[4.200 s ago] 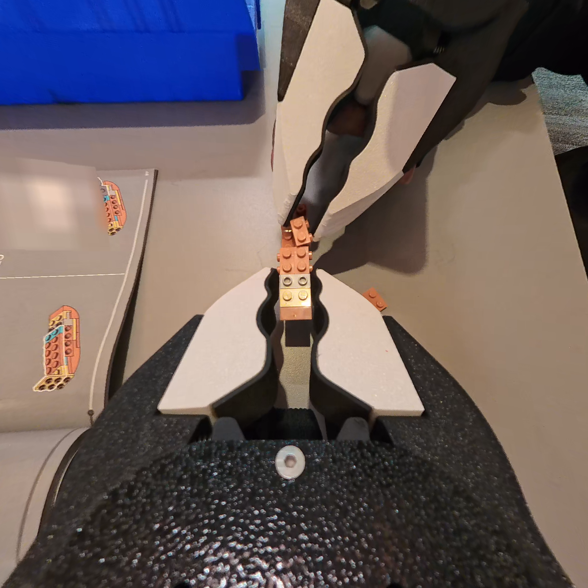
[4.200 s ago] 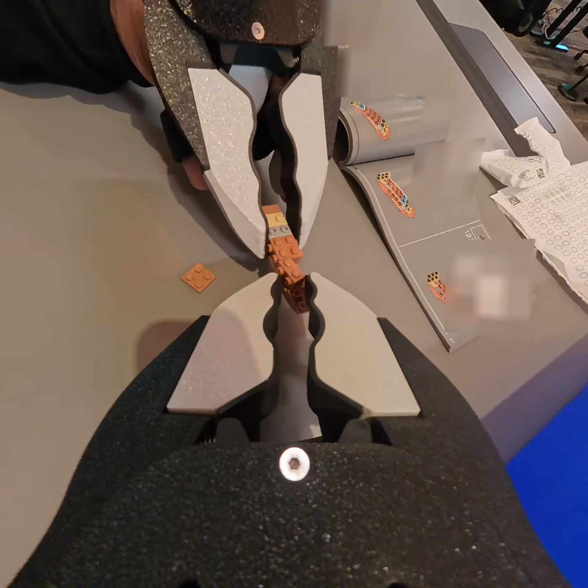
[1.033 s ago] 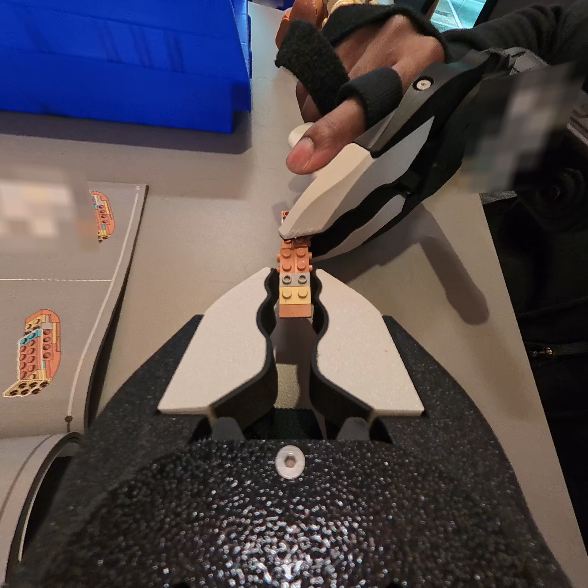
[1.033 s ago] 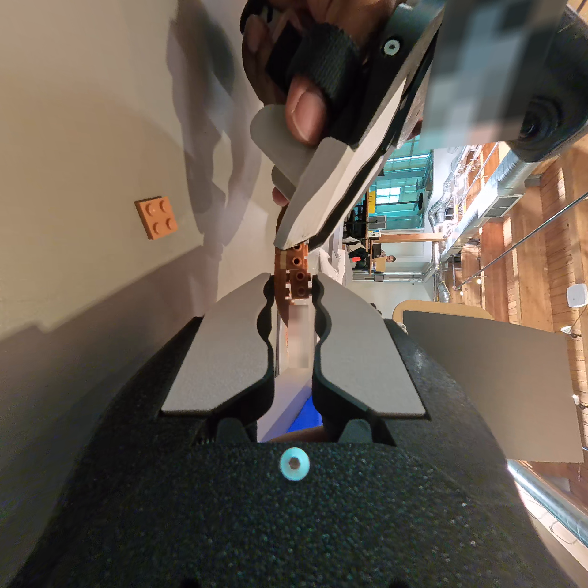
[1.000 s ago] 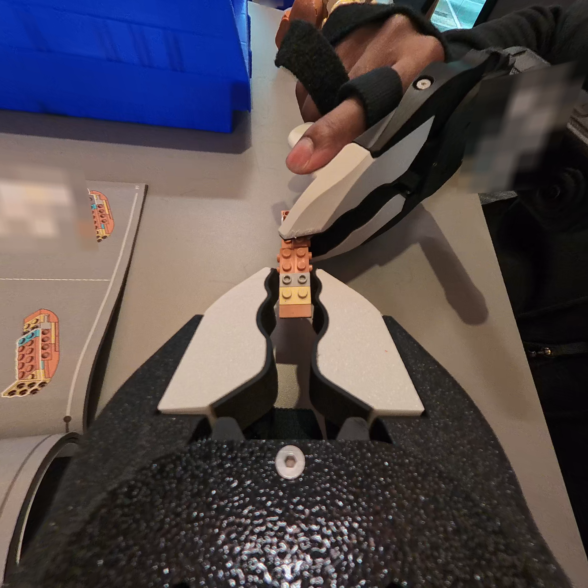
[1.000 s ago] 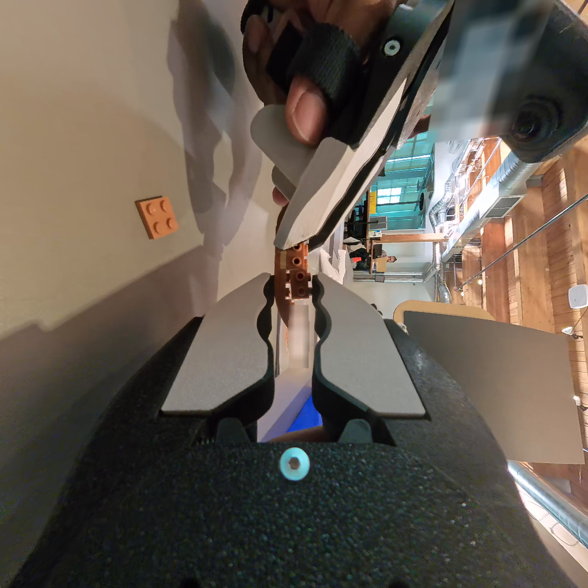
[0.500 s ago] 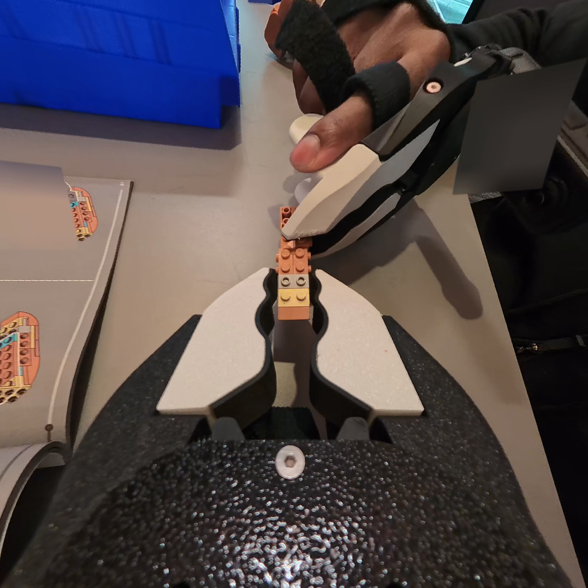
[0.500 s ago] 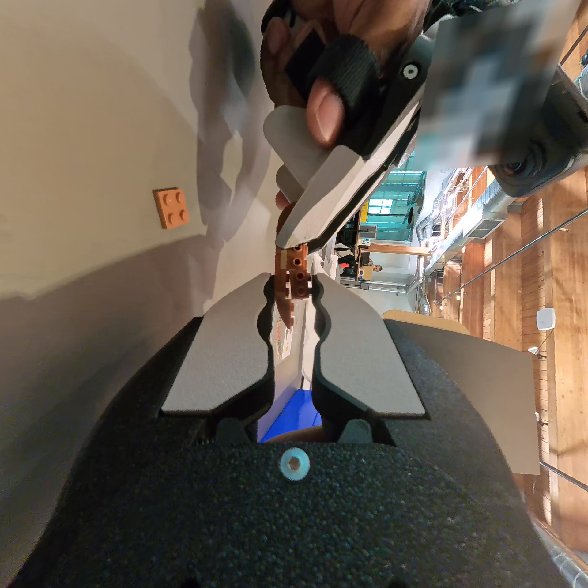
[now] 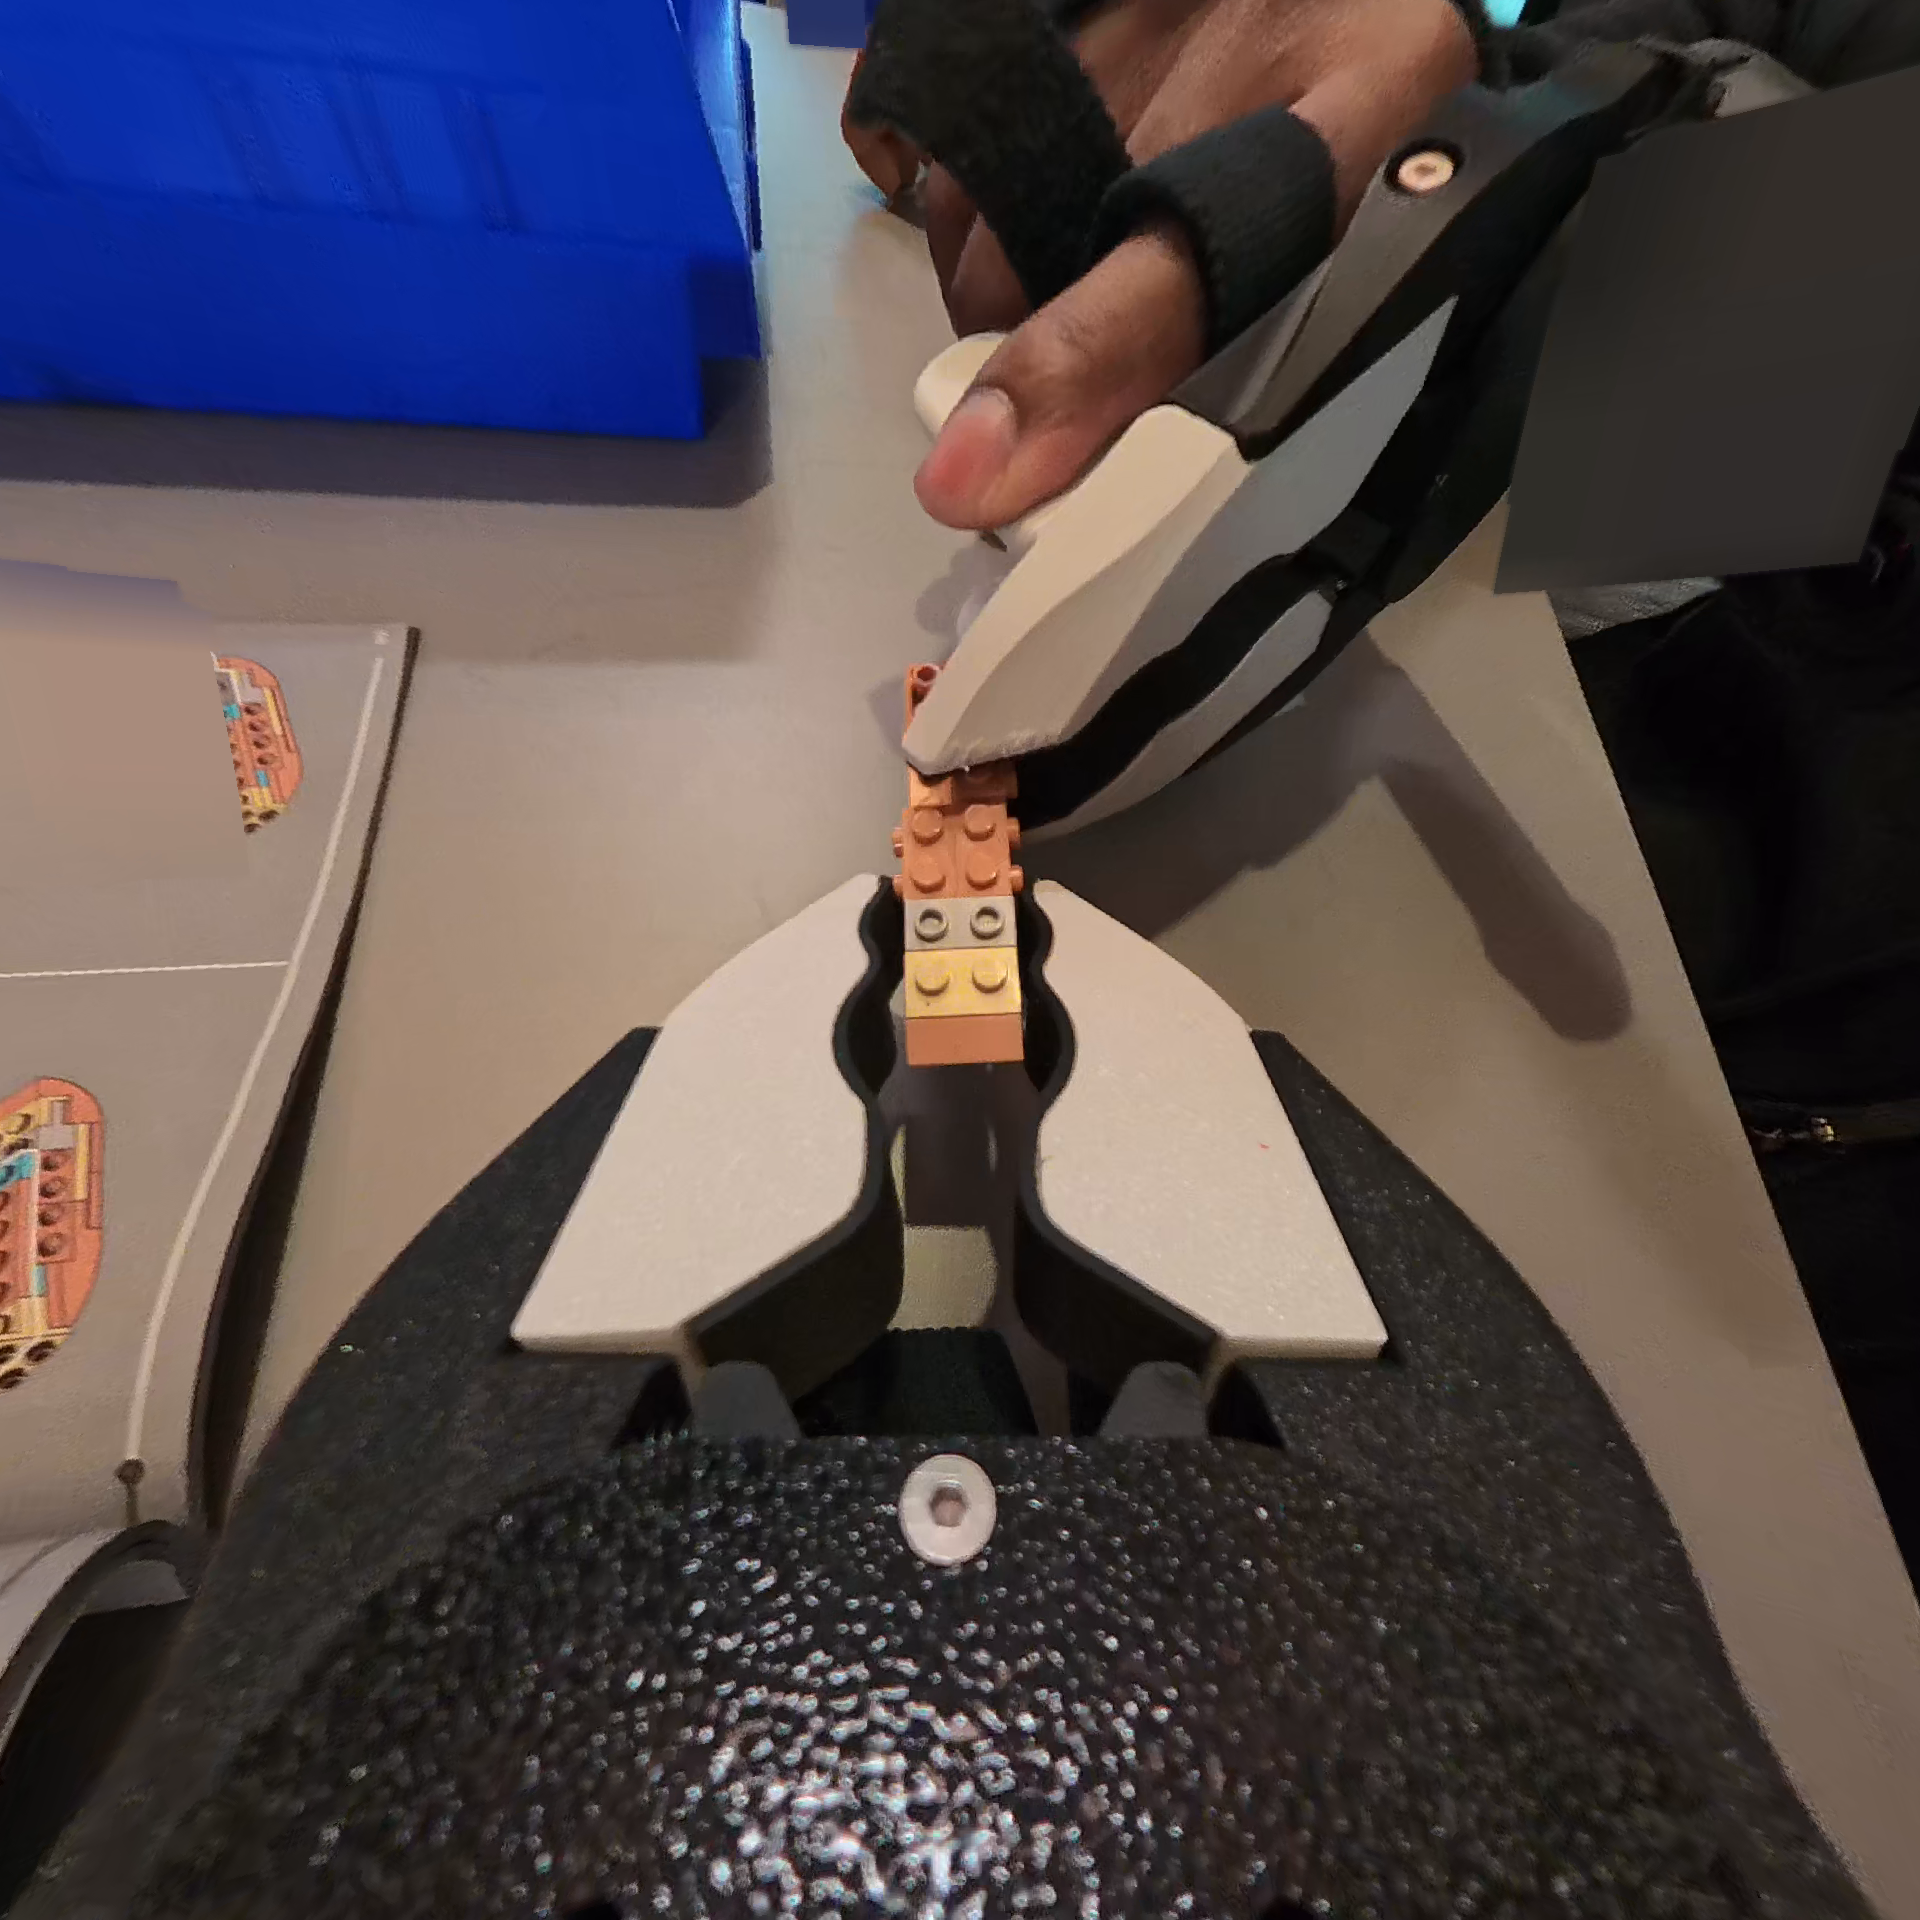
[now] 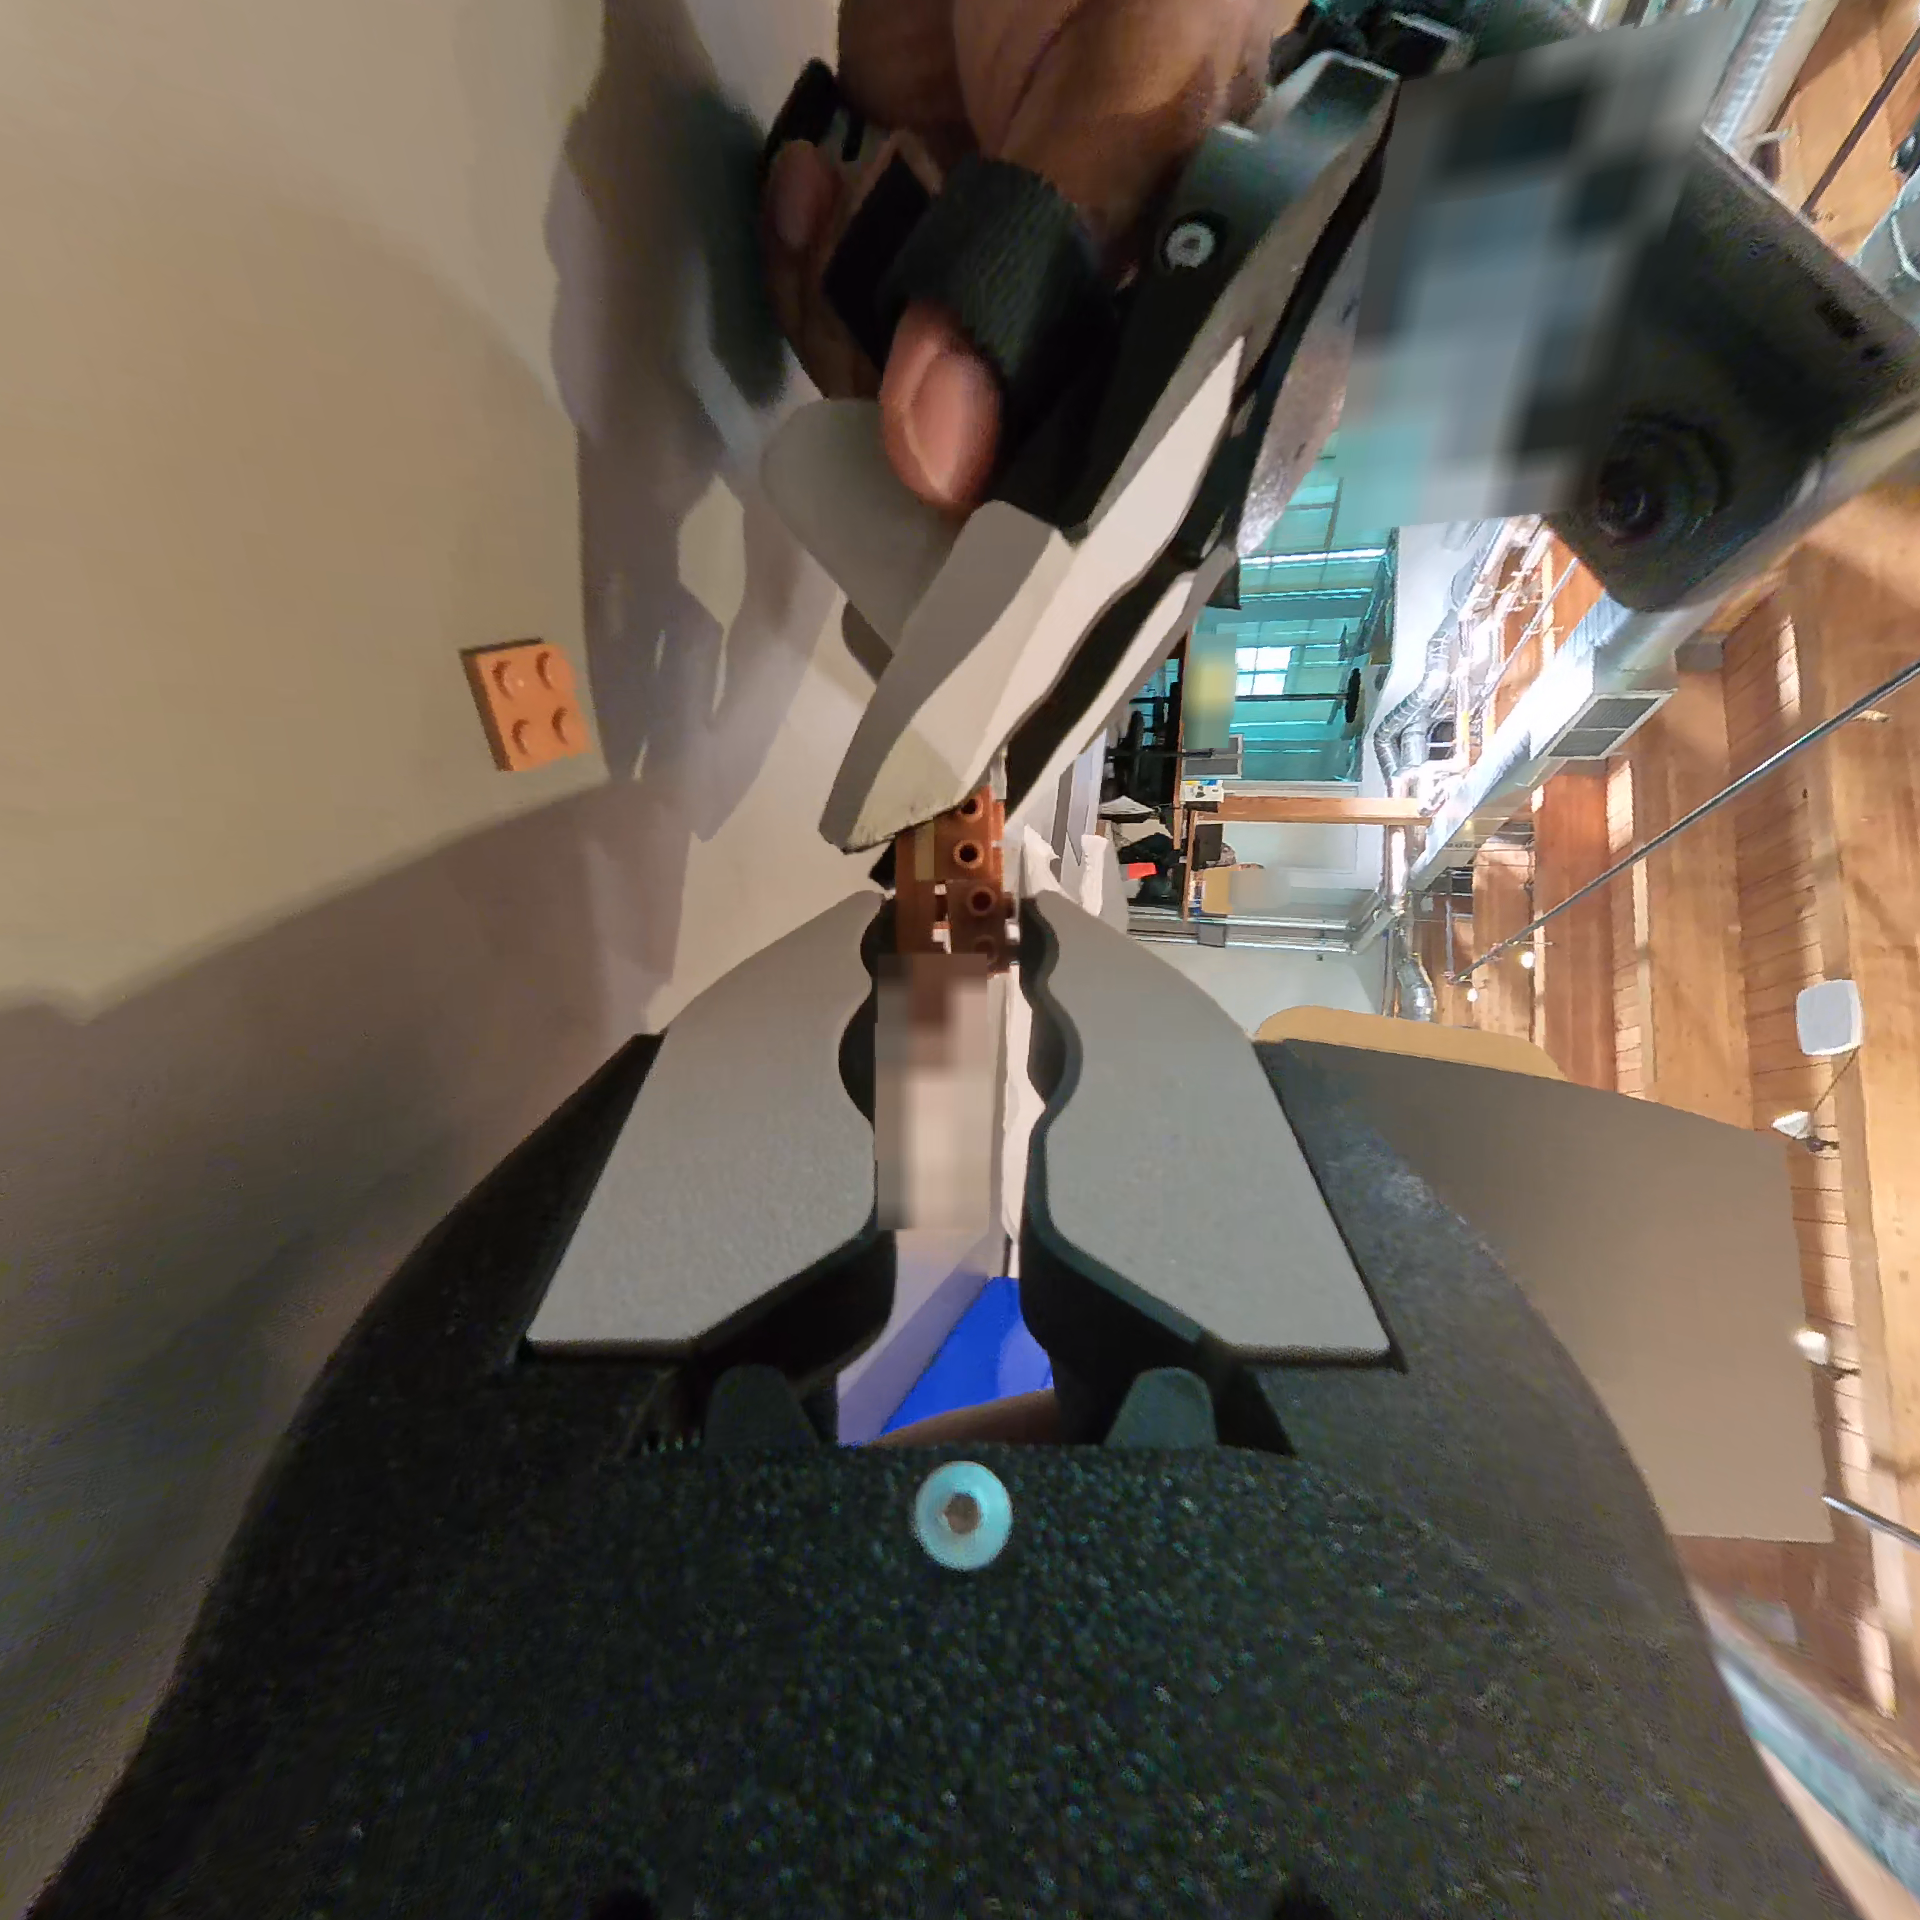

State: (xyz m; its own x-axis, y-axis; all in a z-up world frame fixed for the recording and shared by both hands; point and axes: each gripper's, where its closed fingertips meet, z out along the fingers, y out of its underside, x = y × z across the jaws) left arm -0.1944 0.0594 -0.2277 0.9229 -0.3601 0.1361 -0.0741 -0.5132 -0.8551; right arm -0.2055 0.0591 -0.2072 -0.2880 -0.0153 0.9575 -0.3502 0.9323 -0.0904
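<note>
Item: small brick assembly (image 9: 961,925), a narrow strip of studded toy bricks, mostly reddish-brown, with one grey and one yellow row near its near end. It is held off the grey table (image 9: 582,831), spanning between the two hand-held grippers.

Left gripper (image 9: 958,966): grey fingers (image 9: 769,1101) set narrow, closed on the near end of the strip; both pads press its sides at the grey and yellow rows. Studs face up.

Right gripper (image 10: 951,925): fingers (image 10: 748,1101) likewise narrow, closed on the far, brown end of the same strip (image 10: 961,883), pads against it on both sides. Its view is rolled sideways, so the table stands as a wall on the left. Seen from the left wrist, this gripper (image 9: 966,758) comes in from the upper right, one finger lying over the strip's top, the other beneath.

Hands: the person's right hand (image 9: 1101,312), in a black fingerless glove, rests a fingertip on the upper grey finger. The left hand (image 10: 966,312), gloved the same way, does likewise on the left gripper (image 10: 914,800).

Nearby objects:
- Loose orange plate (image 10: 525,704), square, four studs, lying flat on the table well apart from both grippers.
- Open booklet (image 9: 156,935) with coloured brick diagrams, on the table to the left of the left gripper.
- Blue bin (image 9: 364,208), at the far left of the table behind the booklet.
- Background through the right wrist view: a room with wooden ceiling and metal ducts (image 10: 1507,748).
</note>
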